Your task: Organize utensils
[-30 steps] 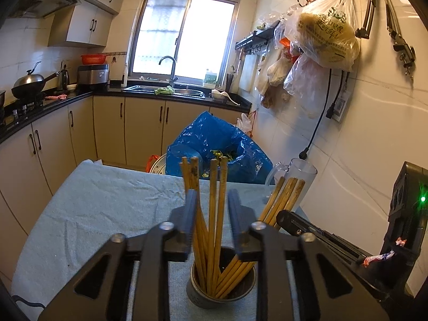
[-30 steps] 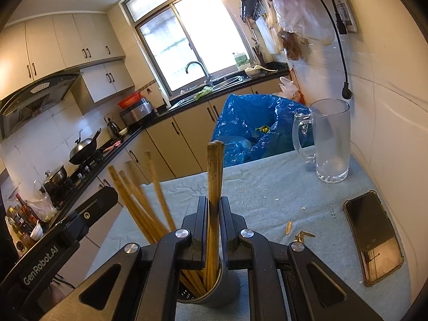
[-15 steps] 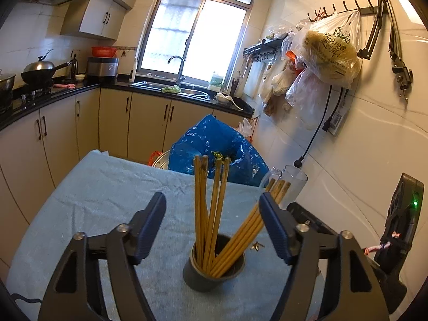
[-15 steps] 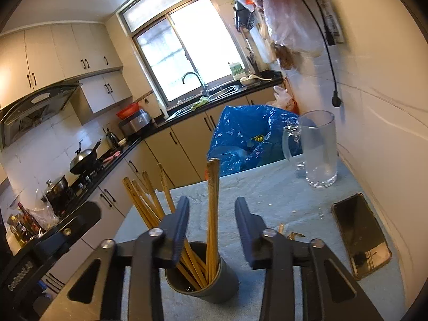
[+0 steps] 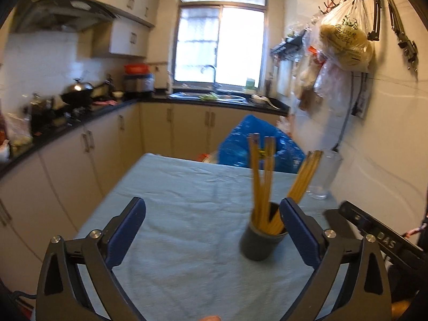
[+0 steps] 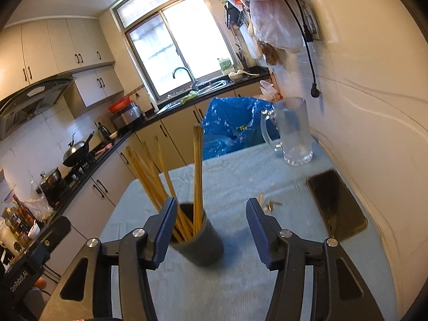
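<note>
Kitchen counters and a bright window back a table under a pale blue cloth (image 5: 187, 187). Lower left of the left wrist view, the left gripper (image 5: 212, 214) is opening, nothing between its jaws. Right of centre, chopsticks (image 5: 260, 182) stand fanned in a dark cup (image 5: 258, 244), gathered upright. The right gripper (image 6: 211, 214) is opening too, apparently letting them settle.

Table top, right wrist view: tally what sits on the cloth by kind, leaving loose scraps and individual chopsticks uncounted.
Dark holder cup with chopsticks: 1
Clear glass mug: 1
Phone: 1
Total: 3

Both the left gripper and the right gripper are opening, nothing pressed between the pads.
</note>
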A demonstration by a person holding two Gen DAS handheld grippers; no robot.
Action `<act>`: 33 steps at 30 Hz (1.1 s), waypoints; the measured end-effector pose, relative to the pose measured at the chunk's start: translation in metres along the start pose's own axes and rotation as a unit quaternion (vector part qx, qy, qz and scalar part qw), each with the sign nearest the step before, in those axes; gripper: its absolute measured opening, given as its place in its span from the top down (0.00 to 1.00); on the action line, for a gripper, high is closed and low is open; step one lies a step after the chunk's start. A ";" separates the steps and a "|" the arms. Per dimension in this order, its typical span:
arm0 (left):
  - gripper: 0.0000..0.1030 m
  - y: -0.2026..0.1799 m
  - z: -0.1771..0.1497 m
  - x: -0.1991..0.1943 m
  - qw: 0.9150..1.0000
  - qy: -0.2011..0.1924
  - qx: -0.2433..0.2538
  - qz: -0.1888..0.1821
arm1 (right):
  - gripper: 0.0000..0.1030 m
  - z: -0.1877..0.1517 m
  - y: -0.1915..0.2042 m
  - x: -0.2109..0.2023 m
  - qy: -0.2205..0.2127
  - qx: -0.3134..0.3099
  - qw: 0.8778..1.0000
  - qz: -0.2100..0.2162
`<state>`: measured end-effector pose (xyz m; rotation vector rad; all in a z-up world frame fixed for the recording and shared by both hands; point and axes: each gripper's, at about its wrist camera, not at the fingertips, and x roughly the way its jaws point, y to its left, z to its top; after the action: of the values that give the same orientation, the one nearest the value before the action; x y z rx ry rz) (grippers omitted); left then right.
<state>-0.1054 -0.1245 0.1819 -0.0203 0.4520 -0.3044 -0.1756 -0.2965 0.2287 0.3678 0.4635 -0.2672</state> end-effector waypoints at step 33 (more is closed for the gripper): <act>0.00 0.041 -0.068 -0.117 0.997 -0.032 0.001 0.065 | 0.35 -0.098 0.051 -0.100 -0.033 -0.073 0.995 -0.064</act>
<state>-0.2230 -0.0478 0.1668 0.0009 0.3871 -0.1758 -0.2819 -0.1944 0.2099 0.1852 0.4393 -0.3661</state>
